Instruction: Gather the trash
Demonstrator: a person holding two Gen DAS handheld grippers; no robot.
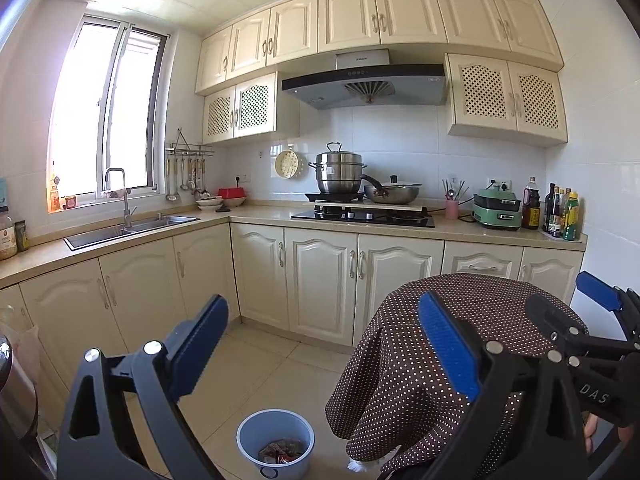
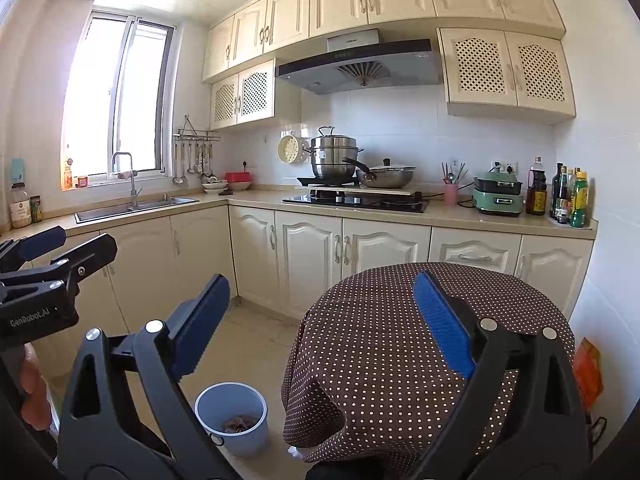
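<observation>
Up front in the left wrist view, the left gripper (image 1: pixel 324 344) has its blue-padded fingers spread wide with nothing between them. Below and between them on the tiled floor stands a pale blue bin (image 1: pixel 275 442), with crumpled trash (image 1: pixel 281 451) lying at its bottom. Just to the right of the bin, a round tabletop under a brown polka-dot cloth (image 1: pixel 400 368) fills the lower right; the cloth hangs down close to the bin's rim. The right gripper (image 1: pixel 568 316) reaches in from the right edge above the cloth, its fingers parted as well. A cream kitchen counter (image 1: pixel 248 216) runs behind.

Over in the right wrist view, the right gripper (image 2: pixel 322 320) is likewise wide and empty. The bin (image 2: pixel 232 420) sits on the floor at lower centre-left, the trash (image 2: pixel 240 424) inside it, just beside the draped cloth (image 2: pixel 380 340). The left gripper (image 2: pixel 60 252) shows at the left edge, held by a hand (image 2: pixel 34 384), its fingers apart. An orange packet (image 2: pixel 588 368) shows at the right, partly hidden behind the tabletop.
</observation>
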